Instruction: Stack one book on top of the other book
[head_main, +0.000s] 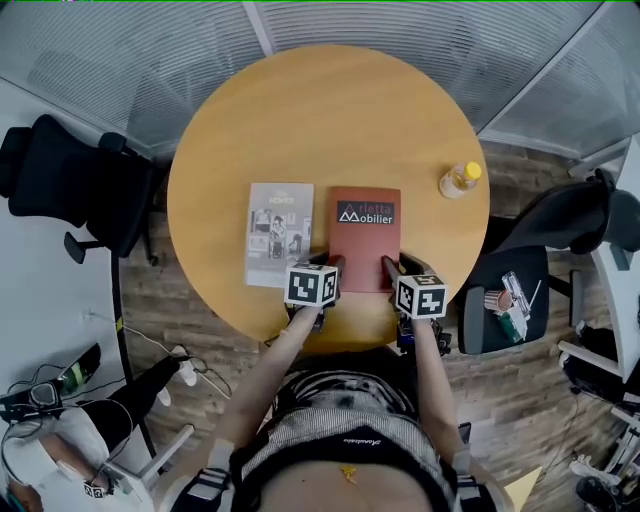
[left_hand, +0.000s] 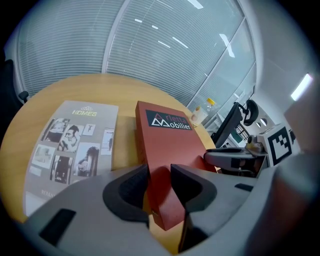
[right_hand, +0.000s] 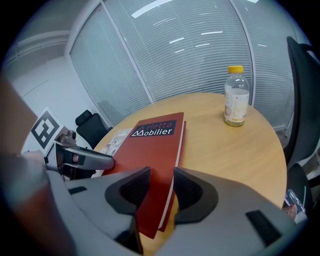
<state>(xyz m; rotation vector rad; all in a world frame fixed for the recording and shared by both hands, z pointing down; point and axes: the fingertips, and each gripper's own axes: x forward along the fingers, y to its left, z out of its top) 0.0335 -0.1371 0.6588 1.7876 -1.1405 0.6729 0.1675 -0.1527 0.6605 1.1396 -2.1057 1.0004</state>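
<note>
At table (head_main: 300, 110) front, red book (head_main: 365, 240), long axis pointing away, L tool (left_hand: 160, 177), R tool (right_hand: 161, 182) clamping it

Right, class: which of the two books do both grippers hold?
The red book: the left gripper and right gripper each clamp its near edge. The grey book beside it lies flat, untouched.

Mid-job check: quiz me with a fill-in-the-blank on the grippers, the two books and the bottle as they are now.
The left gripper and right gripper both clamp the red book, whose large white cover word is ____.
In the head view, the grey book lies to its ____.
The bottle on the table has a ____ cap.
Missing: Mobilier; left; yellow.
</note>
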